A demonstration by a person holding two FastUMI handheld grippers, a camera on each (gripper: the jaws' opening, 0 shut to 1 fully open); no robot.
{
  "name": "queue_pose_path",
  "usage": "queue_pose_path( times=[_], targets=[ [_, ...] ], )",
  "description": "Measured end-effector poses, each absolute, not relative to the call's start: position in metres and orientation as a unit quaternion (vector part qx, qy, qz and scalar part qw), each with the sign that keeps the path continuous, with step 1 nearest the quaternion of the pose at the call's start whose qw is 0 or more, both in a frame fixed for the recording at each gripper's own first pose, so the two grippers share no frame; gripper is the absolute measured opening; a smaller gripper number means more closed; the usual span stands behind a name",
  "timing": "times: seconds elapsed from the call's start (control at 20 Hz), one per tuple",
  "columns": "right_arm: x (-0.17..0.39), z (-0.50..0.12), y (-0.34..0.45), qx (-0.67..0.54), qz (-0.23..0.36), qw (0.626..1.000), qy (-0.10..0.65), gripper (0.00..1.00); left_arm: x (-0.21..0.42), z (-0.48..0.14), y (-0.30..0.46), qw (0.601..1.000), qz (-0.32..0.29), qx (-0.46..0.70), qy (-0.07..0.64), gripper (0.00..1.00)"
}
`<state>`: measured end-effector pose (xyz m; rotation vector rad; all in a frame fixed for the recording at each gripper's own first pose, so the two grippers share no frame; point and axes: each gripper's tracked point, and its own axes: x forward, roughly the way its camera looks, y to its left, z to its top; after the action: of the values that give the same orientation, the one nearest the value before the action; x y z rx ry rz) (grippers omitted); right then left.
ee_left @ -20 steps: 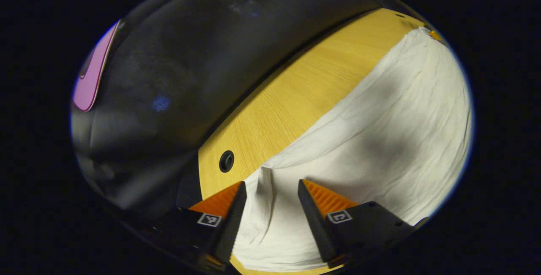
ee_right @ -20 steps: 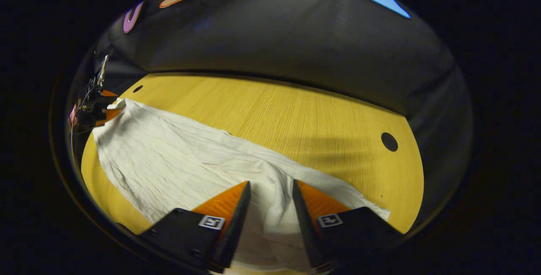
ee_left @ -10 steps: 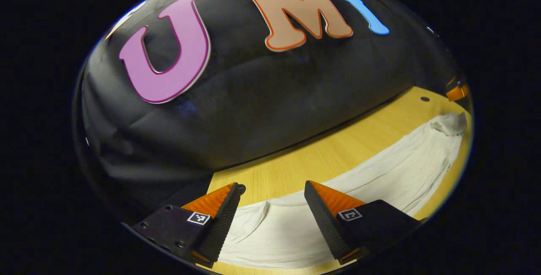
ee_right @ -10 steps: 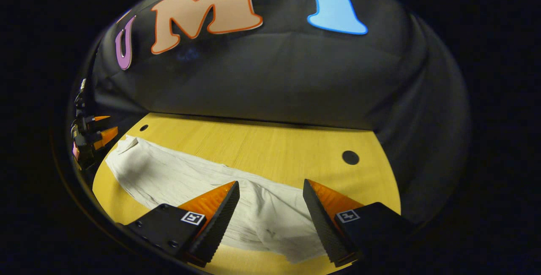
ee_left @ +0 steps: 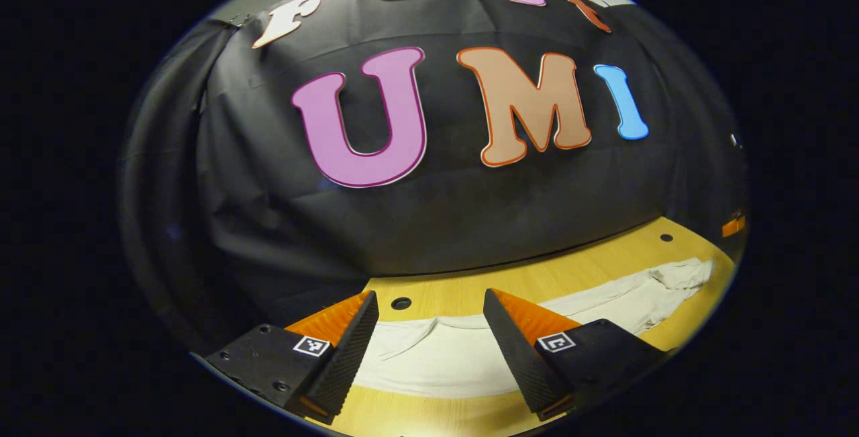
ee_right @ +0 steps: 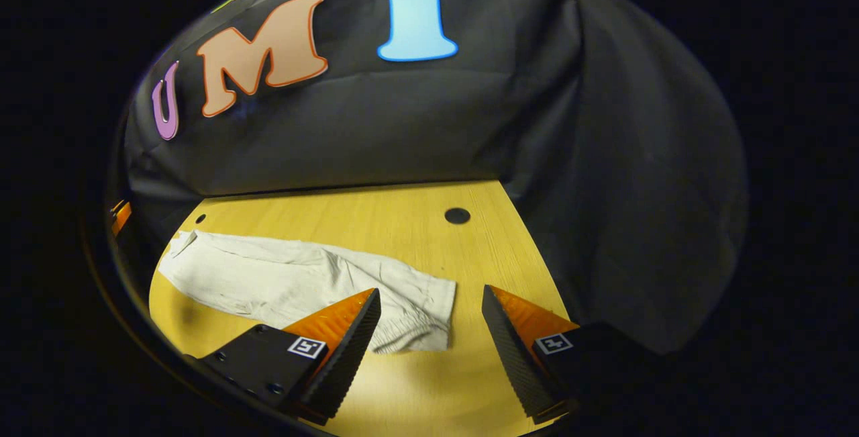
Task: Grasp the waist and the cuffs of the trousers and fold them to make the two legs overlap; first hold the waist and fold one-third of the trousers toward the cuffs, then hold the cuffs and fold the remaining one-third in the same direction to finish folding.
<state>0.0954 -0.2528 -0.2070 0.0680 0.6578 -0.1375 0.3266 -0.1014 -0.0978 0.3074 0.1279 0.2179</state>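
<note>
White trousers lie flat and lengthwise on the yellow wooden table, the legs overlapping in one long strip. In the left gripper view my left gripper is open above one end of them, holding nothing. The strip runs away to the right to a crumpled far end. In the right gripper view my right gripper is open above the table, beside the trousers' gathered near end. Cloth lies under its left finger and bare wood between the tips.
Small round holes mark the table top. Black cloth walls close the back and both sides of the table. An edge of the other gripper shows at the far right and at the far left.
Both grippers had a ridge of cloth between their fingers. They have since widened, lifted and drawn back, and the trousers now lie flat on the table.
</note>
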Motion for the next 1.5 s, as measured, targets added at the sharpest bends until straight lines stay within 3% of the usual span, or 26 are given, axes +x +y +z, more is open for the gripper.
queue_pose_path(
  times=[0.25,0.55,0.8,0.95,1.0,1.05,1.5],
  targets=[
    [0.071,-0.272,-0.262,0.073,-0.084,0.923,0.367,0.98,0.276,-0.103,-0.106,0.98,0.131,0.128,0.078,0.96],
    [0.088,-0.325,-0.254,0.112,-0.072,0.907,0.399,0.98,0.257,-0.093,-0.11,0.972,0.166,0.146,0.079,0.96],
    [0.092,-0.333,-0.259,0.177,-0.064,0.901,0.39,0.98,0.257,-0.092,-0.127,0.976,0.158,0.132,0.075,0.96],
    [0.098,-0.334,-0.254,0.2,-0.051,0.902,0.38,0.86,0.259,-0.091,-0.135,0.976,0.156,0.134,0.075,0.96],
    [0.098,-0.333,-0.255,0.203,-0.051,0.902,0.377,0.76,0.259,-0.092,-0.136,0.976,0.155,0.135,0.075,0.96],
    [0.098,-0.332,-0.256,0.204,-0.053,0.902,0.376,0.84,0.26,-0.094,-0.138,0.976,0.156,0.134,0.077,0.96],
    [0.098,-0.316,-0.25,0.215,-0.053,0.905,0.363,0.84,0.259,-0.093,-0.136,0.975,0.164,0.128,0.074,0.96]
  ],
)
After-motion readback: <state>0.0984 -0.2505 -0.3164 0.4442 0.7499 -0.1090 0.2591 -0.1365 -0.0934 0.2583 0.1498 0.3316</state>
